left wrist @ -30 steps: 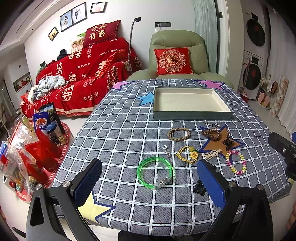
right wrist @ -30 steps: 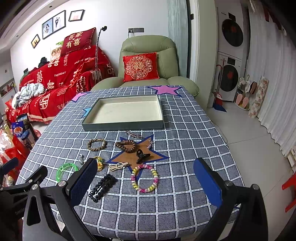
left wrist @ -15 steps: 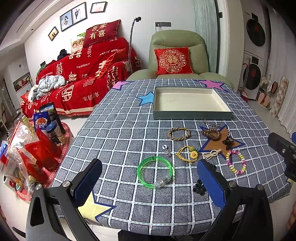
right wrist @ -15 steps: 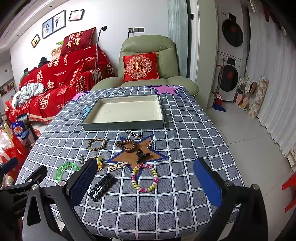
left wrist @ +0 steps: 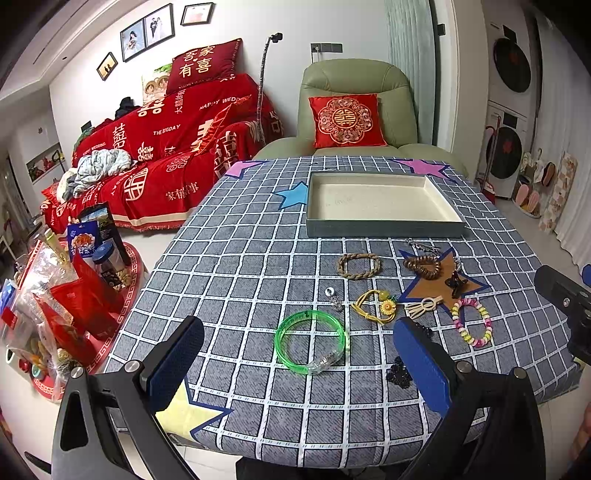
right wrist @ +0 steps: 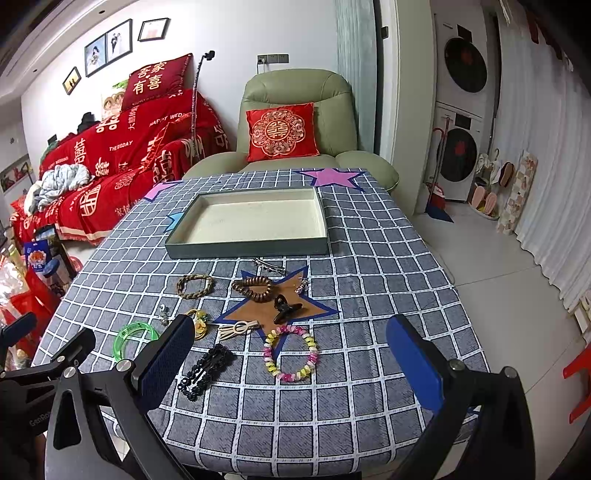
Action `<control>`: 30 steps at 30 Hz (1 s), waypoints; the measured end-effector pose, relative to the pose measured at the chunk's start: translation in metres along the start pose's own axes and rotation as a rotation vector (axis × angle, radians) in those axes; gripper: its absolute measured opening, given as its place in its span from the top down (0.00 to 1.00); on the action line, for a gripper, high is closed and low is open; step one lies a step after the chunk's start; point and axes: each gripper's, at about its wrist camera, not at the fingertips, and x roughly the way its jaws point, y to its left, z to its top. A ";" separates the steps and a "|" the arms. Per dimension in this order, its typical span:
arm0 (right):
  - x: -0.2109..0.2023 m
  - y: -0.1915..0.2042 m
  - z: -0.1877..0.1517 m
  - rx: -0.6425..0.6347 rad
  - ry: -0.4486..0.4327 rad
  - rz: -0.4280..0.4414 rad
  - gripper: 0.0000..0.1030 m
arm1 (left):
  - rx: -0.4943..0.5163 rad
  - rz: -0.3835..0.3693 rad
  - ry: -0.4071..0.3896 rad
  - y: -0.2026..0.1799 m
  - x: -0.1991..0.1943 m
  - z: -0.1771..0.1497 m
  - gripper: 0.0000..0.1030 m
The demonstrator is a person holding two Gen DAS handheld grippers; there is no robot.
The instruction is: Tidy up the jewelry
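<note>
Grey-walled, cream-lined shallow tray (right wrist: 246,248) sits empty on the checked tablecloth (right wrist: 369,295). Nearer than the tray lie a green plastic bangle (left wrist: 312,341), a braided rope bracelet (left wrist: 359,266) and a pastel bead bracelet (right wrist: 291,352). Left gripper (left wrist: 295,362) and right gripper (right wrist: 291,365) both gape, holding nothing. Behind the tray, a red sofa throw (left wrist: 166,140) reads "THE BIGDAY".

White walls carry framed photos (left wrist: 147,31) above a sofa under a red throw (left wrist: 166,147). A green leather armchair (right wrist: 295,122) holds a red embroidered cushion (right wrist: 281,132); stacked washing machines (right wrist: 460,110) stand on pale floor tiles (right wrist: 498,280).
</note>
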 end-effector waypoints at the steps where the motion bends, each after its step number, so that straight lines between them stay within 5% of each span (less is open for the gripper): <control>1: 0.001 0.001 -0.001 0.000 0.001 0.000 0.00 | 0.000 0.001 0.001 0.000 0.001 0.000 0.00; 30: 0.003 0.002 -0.005 0.000 0.009 0.001 0.00 | 0.001 0.001 0.005 -0.001 0.001 -0.001 0.00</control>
